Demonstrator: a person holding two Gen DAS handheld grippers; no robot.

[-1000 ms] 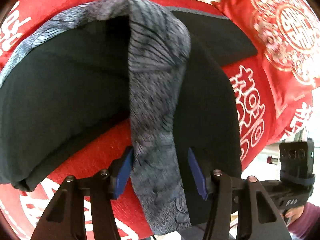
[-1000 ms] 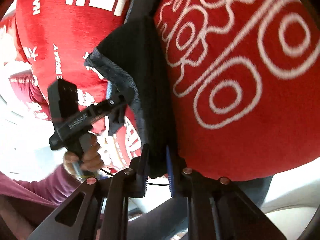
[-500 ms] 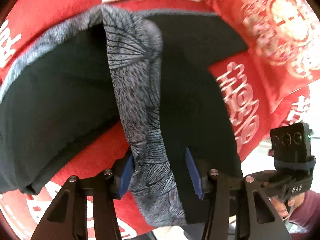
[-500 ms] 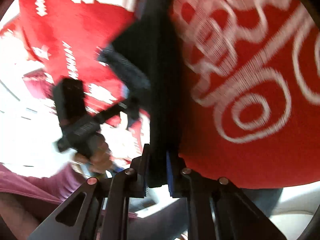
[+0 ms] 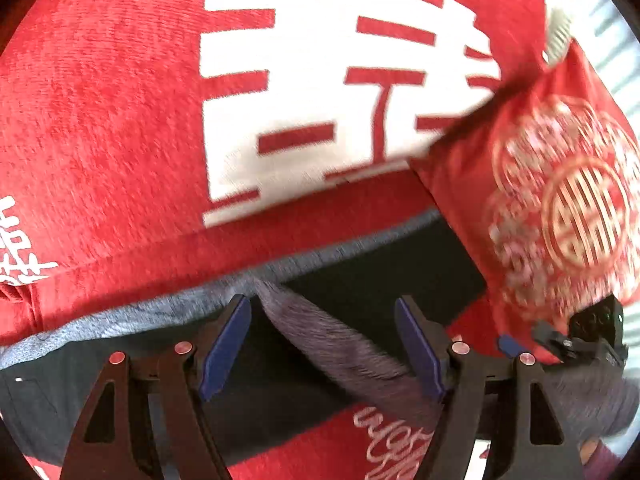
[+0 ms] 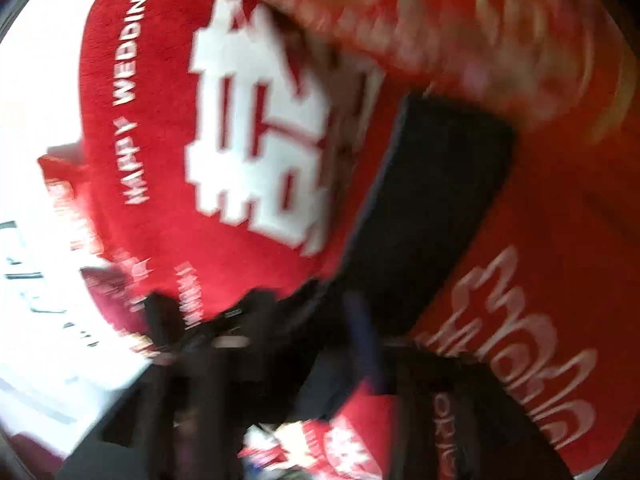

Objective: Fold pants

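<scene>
1. The pants (image 5: pixel 352 292) lay flat on a red bedspread (image 5: pixel 120 128) printed with large white characters, dark fabric with a grey patterned band along the far edge.
2. In the left wrist view a loose grey patterned strip of the pants ran from that band diagonally down toward the right-hand finger.
3. The left claw (image 5: pixel 322 350) stood over the near part of the pants, its jaws opening; the blue pads (image 5: pixel 224 348) were wide apart, and the grey strip lay between them without being pinched (it seemed to brush the right-hand pad, though blur made that uncertain).
4. A red cushion (image 5: pixel 560 208) with a pale round emblem sat at the right in that view, its lower corner overlapping the dark fabric.
5. The right claw (image 5: pixel 520 348) showed at the lower right edge of the left wrist view, just beside the cushion, with a hand barely visible beneath it.
6. The right wrist view was heavily smeared by motion. The pants (image 6: pixel 432 208) appeared there as a dark rectangle on the bedspread (image 6: pixel 132 184), next to the words "HAPPY WEDDING".
7. The right claw's own jaws were opening too; one blue pad (image 6: pixel 364 340) could be made out, and nothing appeared to be pinched (the blur left little certainty).
</scene>
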